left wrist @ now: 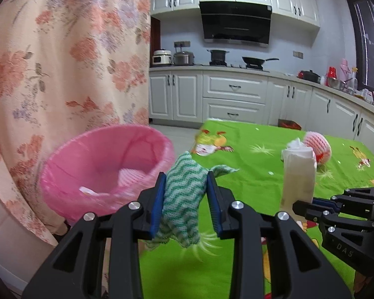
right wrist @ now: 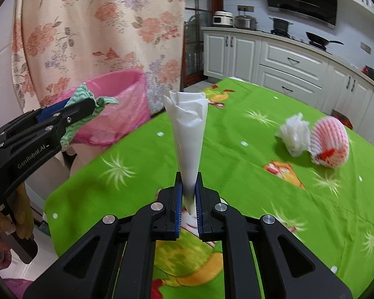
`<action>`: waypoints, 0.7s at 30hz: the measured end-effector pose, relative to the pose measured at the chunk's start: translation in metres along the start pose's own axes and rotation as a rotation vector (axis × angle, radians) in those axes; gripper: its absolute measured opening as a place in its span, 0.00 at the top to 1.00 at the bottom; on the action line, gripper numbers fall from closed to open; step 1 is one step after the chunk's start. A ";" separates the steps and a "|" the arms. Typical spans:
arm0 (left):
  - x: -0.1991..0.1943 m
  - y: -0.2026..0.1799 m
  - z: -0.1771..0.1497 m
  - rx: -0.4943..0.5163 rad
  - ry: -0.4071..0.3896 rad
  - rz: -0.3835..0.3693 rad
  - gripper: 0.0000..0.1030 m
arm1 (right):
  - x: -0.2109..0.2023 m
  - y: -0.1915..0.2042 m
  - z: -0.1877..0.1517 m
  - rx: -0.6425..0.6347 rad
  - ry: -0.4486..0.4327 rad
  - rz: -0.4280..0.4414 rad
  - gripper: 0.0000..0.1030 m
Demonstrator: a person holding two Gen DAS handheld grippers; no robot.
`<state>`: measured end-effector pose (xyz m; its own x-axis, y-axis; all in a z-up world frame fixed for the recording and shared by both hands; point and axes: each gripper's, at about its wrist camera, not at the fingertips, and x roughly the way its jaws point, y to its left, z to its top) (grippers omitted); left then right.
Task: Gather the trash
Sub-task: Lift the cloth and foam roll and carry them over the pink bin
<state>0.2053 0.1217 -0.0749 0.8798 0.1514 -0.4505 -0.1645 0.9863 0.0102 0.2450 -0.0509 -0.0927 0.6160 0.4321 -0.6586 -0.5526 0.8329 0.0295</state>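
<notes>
My left gripper (left wrist: 185,189) is shut on a green and white wavy-patterned cloth (left wrist: 184,194) and holds it above the table's left edge, just right of the pink-lined trash bin (left wrist: 104,167). In the right wrist view the left gripper (right wrist: 87,111) and its cloth (right wrist: 81,94) are at the bin's (right wrist: 122,114) near rim. My right gripper (right wrist: 189,194) is shut on a white paper cone (right wrist: 189,134), held upright above the table; the cone also shows in the left wrist view (left wrist: 299,174). A crumpled white tissue (right wrist: 294,134) and a pink foam fruit net (right wrist: 329,144) lie on the table.
The table has a green cartoon tablecloth (right wrist: 249,174). A floral curtain (left wrist: 62,62) hangs behind the bin. Kitchen cabinets (left wrist: 232,97) and a stove with pots stand at the back. The bin holds a few scraps at its bottom.
</notes>
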 end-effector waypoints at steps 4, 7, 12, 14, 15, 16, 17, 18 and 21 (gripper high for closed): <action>-0.001 0.018 0.010 -0.019 -0.013 0.027 0.69 | 0.006 0.014 0.014 -0.030 -0.007 0.034 0.90; 0.000 0.035 0.015 -0.039 -0.016 0.053 0.69 | 0.011 0.025 0.024 -0.059 -0.011 0.065 0.90; 0.002 0.065 0.020 -0.056 -0.011 0.104 0.69 | 0.023 0.046 0.042 -0.098 -0.020 0.129 0.90; 0.003 0.073 0.022 -0.064 -0.012 0.124 0.69 | 0.029 0.058 0.053 -0.119 -0.027 0.160 0.90; 0.004 0.079 0.024 -0.071 -0.009 0.131 0.69 | 0.030 0.062 0.056 -0.124 -0.029 0.169 0.90; 0.005 0.085 0.026 -0.080 -0.009 0.142 0.69 | 0.033 0.067 0.062 -0.133 -0.035 0.185 0.90; 0.006 0.090 0.028 -0.085 -0.011 0.151 0.69 | 0.035 0.071 0.067 -0.140 -0.040 0.197 0.90; 0.008 0.096 0.031 -0.088 -0.011 0.157 0.69 | 0.037 0.075 0.072 -0.145 -0.041 0.206 0.90; 0.015 0.107 0.039 -0.092 -0.008 0.166 0.69 | 0.047 0.084 0.088 -0.156 -0.047 0.234 0.90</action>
<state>0.2179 0.2324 -0.0461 0.8405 0.3129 -0.4424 -0.3478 0.9376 0.0023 0.2765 0.0699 -0.0550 0.4850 0.6251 -0.6115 -0.7603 0.6470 0.0583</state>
